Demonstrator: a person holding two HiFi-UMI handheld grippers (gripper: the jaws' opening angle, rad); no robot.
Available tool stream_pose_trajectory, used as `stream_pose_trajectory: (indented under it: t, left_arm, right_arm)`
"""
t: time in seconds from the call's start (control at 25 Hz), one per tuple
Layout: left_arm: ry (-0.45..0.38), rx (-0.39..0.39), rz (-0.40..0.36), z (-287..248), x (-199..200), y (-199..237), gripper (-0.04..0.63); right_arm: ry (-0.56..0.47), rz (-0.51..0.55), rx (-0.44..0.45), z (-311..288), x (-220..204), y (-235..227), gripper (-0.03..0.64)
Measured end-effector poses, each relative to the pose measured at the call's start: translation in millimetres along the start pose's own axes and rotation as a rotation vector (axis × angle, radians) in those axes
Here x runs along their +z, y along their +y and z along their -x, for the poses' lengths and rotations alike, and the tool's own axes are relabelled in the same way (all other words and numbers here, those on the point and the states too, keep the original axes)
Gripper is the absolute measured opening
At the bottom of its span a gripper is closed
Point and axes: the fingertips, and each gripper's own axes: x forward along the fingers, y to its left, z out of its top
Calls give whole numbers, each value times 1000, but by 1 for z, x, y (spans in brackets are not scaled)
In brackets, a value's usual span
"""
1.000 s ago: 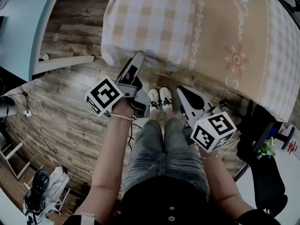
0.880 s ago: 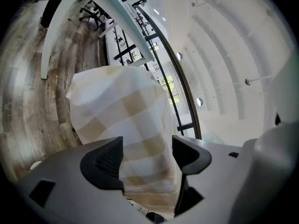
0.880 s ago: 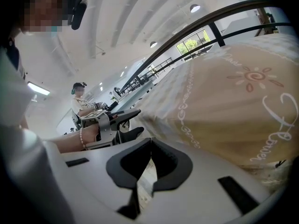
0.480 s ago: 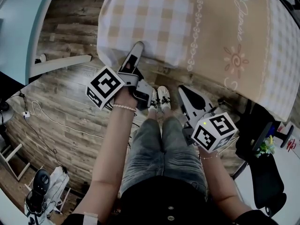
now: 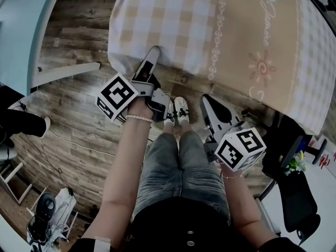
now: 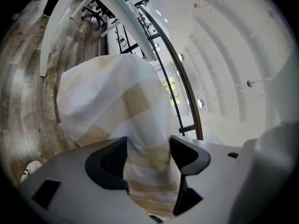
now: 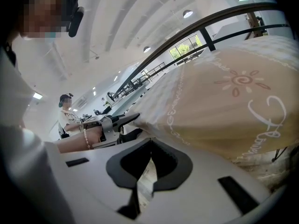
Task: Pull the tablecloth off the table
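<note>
A beige and white checked tablecloth (image 5: 210, 25) with flower prints covers the table at the top of the head view and hangs over its near edge. My left gripper (image 5: 151, 56) reaches up to the hanging hem at the cloth's left corner. In the left gripper view a fold of the tablecloth (image 6: 112, 97) runs down between the two dark pads, and the left gripper (image 6: 147, 155) is shut on it. My right gripper (image 5: 208, 103) is lower, just short of the hem. Seen from its own view, the right gripper (image 7: 150, 160) has its jaws together on nothing, with the tablecloth (image 7: 224, 101) above it.
Wooden floor (image 5: 79, 125) lies below. A light blue desk (image 5: 21, 30) stands at the left, with a dark leg and shoe (image 5: 21, 122) beside it. A black chair (image 5: 294, 193) is at the right, and my white shoes (image 5: 176, 109) are under the table edge. Equipment (image 5: 42, 214) sits bottom left.
My left gripper has moved up to the cloth's hem and holds there. The right gripper has barely shifted. A dark leg has come into view at the left edge.
</note>
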Motion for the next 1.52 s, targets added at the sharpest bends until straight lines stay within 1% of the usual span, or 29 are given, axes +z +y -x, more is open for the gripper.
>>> stream_pose_trajectory:
  t: [0.2, 0.44, 0.68, 0.76, 0.88, 1.0, 1.32, 1.52]
  left_arm:
    - [-9, -37, -9, 4, -1, -8, 215]
    - [-3, -33, -14, 11, -4, -10, 188]
    - [25, -50, 0, 18, -7, -10, 159]
    - [24, -52, -10, 23, -7, -12, 144]
    - [22, -67, -53, 28, -8, -20, 55]
    - [35, -91, -73, 31, -8, -23, 17]
    - [89, -155, -135, 36, -10, -31, 15]
    - [85, -188, -156, 38, -7, -38, 15]
  right_arm:
    - [-16, -15, -3, -5, 2, 6, 26]
    - [-39, -31, 6, -8, 3, 13, 26]
    - [-34, -33, -21, -5, -1, 16, 26]
    - [-40, -35, -28, -3, -1, 18, 26]
    - [-49, -41, -38, -1, -3, 22, 26]
    - [-64, -50, -44, -1, -5, 27, 26]
    - [-97, -43, -77, 9, -1, 35, 26]
    - [-127, -35, -83, 15, 7, 39, 26]
